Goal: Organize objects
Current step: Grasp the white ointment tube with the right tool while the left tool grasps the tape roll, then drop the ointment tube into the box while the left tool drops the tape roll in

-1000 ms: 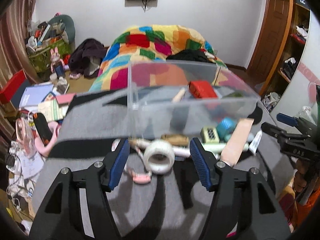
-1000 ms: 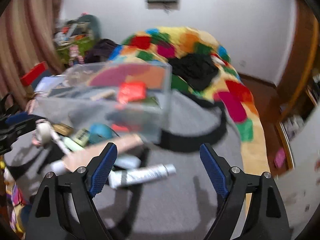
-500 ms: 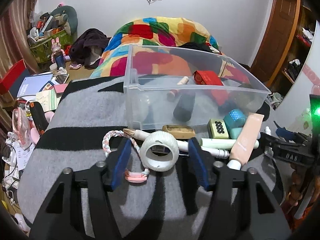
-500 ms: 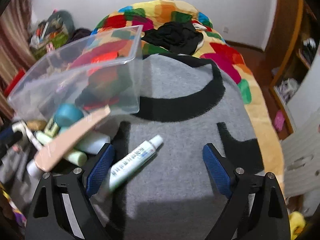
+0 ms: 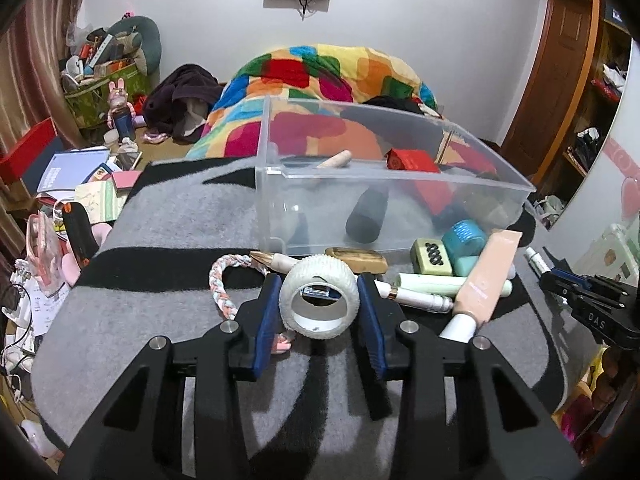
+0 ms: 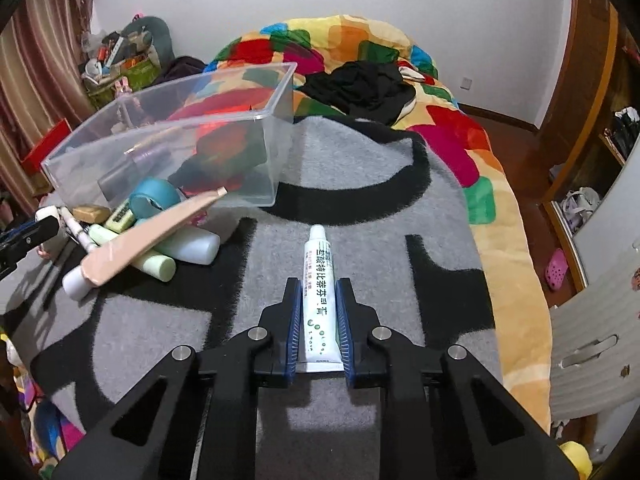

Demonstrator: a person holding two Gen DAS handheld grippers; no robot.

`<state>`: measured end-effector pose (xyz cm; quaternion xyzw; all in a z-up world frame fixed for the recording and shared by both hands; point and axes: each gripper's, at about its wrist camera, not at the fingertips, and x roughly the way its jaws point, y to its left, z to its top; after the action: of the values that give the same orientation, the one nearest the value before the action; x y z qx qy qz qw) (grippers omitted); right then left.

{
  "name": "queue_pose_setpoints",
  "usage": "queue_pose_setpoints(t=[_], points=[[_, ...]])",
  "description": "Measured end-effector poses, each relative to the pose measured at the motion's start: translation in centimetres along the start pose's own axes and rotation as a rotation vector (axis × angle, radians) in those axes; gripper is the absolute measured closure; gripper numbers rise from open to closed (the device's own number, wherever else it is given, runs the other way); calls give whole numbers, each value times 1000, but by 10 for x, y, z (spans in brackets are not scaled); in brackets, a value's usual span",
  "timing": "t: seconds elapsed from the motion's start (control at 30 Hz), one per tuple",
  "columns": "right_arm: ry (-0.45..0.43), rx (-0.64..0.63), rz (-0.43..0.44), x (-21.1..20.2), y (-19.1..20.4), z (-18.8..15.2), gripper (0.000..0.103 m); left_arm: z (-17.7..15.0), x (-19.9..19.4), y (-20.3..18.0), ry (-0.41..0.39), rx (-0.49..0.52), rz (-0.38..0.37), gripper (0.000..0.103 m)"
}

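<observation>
Both sets of jaws have just been closing: the left gripper (image 5: pixel 319 309) now has its blue pads against the sides of the white tape roll (image 5: pixel 319 302), and the right gripper (image 6: pixel 319 322), wide apart a moment ago, is clenched on the white ointment tube (image 6: pixel 319 296), which has swung from a slant to lie straight along the fingers.

Progress, judged left to right: roll and tube both sit on the grey blanket (image 5: pixel 160 240), neither yet lifted. The clear bin (image 5: pixel 392 184) already holds a red box (image 5: pixel 412 160), a dark cylinder (image 5: pixel 368 216) and a pale stick. Outside its near wall remain a braided cord (image 5: pixel 220 288), a green eraser-like block (image 5: pixel 432 256), a teal roll (image 5: pixel 464 236) and a peach tube (image 5: pixel 488 276). Most sorting appears outstanding.

Only the left view shows the roll and cord clearly; only the right shows the tube's printed label and the white bottle (image 6: pixel 192 244) under the pile.
</observation>
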<state>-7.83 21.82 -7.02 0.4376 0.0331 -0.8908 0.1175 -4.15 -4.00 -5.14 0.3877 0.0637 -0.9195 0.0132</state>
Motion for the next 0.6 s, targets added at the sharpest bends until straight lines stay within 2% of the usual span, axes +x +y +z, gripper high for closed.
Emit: queue_pose_setpoints(t=[0.33,0.6], points=[[-132,-28,54,-38,10,18,87,21,-37,-2,-112,1,-10,65],[-230,-46,98,-64,23,38,87,44,-49,-10,-181,10,-24,65]])
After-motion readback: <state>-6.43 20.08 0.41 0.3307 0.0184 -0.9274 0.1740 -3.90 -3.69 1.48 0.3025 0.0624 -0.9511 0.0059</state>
